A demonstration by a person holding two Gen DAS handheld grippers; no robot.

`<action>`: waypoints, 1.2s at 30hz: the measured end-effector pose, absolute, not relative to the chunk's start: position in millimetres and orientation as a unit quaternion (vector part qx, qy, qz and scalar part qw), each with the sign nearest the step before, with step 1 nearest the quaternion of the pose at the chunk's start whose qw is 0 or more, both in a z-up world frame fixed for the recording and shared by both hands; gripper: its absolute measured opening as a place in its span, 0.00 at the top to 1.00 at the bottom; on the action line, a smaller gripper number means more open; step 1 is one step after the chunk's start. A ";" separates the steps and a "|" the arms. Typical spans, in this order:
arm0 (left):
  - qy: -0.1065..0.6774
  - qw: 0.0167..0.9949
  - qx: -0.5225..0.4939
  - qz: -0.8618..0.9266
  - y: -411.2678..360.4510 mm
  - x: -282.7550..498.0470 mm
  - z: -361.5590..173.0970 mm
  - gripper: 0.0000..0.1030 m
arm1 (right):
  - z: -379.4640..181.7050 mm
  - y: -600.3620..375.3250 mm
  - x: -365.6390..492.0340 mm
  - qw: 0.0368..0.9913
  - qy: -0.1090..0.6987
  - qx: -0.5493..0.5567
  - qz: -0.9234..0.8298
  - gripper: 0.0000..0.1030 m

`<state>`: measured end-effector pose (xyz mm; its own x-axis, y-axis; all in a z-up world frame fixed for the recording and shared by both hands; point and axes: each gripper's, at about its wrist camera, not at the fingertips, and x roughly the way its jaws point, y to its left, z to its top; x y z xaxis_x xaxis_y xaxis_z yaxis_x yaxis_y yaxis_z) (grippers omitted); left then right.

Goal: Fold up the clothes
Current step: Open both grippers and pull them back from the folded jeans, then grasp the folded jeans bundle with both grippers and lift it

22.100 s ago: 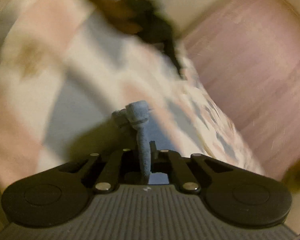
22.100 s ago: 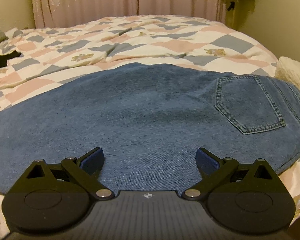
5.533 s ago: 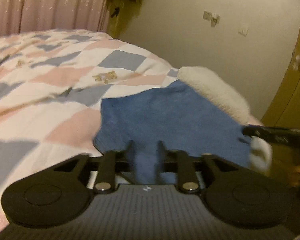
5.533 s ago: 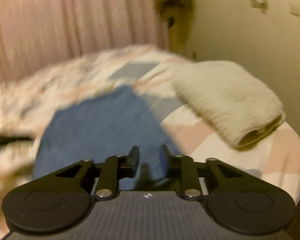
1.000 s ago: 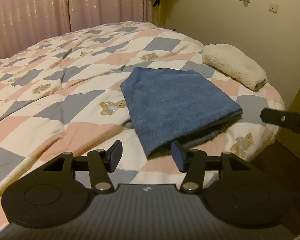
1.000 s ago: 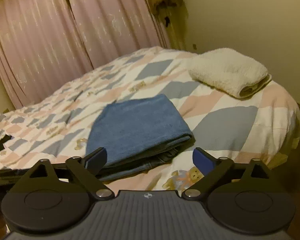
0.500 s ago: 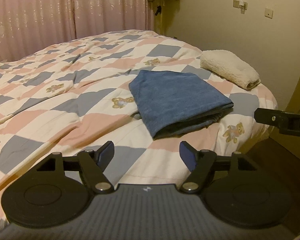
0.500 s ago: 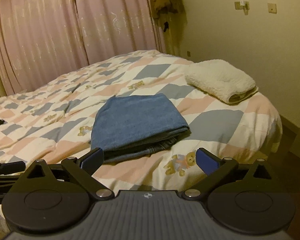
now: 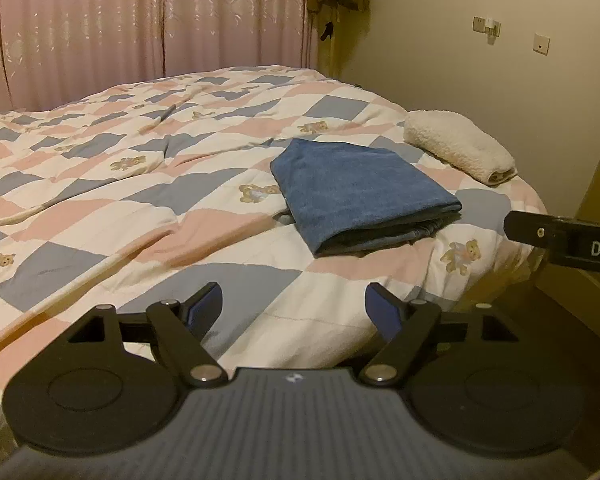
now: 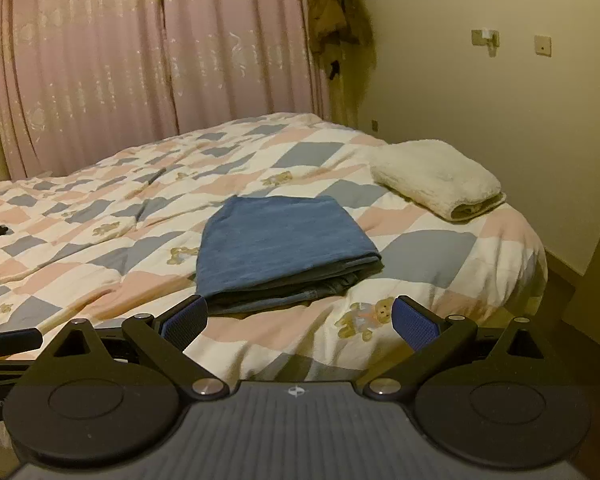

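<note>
Both my grippers, left (image 9: 294, 306) and right (image 10: 298, 320), hang off the bed's (image 9: 100, 208) near edge, jaws spread wide and empty. The folded jeans (image 9: 360, 190) lie flat near the bed's right edge, a rolled white towel (image 9: 458, 148) just beyond, apart.

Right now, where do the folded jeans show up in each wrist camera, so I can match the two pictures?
Left wrist: folded jeans right of centre, mid-height, on the quilt.
Right wrist: folded jeans near centre, just above the open fingers.
Shared landmark: the rolled cream towel, beyond and right of the jeans in both.
</note>
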<state>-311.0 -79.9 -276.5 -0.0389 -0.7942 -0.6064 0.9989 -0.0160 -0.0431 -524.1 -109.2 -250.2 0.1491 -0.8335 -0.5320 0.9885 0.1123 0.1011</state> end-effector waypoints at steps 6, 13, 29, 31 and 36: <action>0.242 0.661 0.208 -0.679 -75.1 -305.3 -276.4 0.24 | -251.9 -103.0 -524.8 0.728 0.175 0.220 -0.626 0.00; 0.260 0.651 0.216 -0.680 -89.5 -305.6 -282.5 0.22 | -268.4 -119.4 -537.7 0.720 0.183 0.247 -0.622 0.00; 0.515 0.546 0.079 -0.656 -289.7 -227.8 -343.6 0.13 | -325.8 -310.5 -677.4 0.742 0.039 0.487 -0.459 0.00; 0.539 0.539 0.071 -0.643 -312.0 -222.2 -356.4 0.13 | -328.4 -344.3 -683.0 0.746 0.050 0.494 -0.443 0.00; 0.554 0.527 0.075 -0.640 -341.6 -223.9 -379.0 0.13 | -354.5 -413.0 -666.8 0.729 0.137 0.510 -0.435 0.01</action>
<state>-223.9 -341.6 -379.0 -0.4334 -0.5914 -0.6800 0.7574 0.1699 -0.6305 -666.8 -413.0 -354.5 0.5834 -0.4954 -0.6436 0.7742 0.0998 0.6250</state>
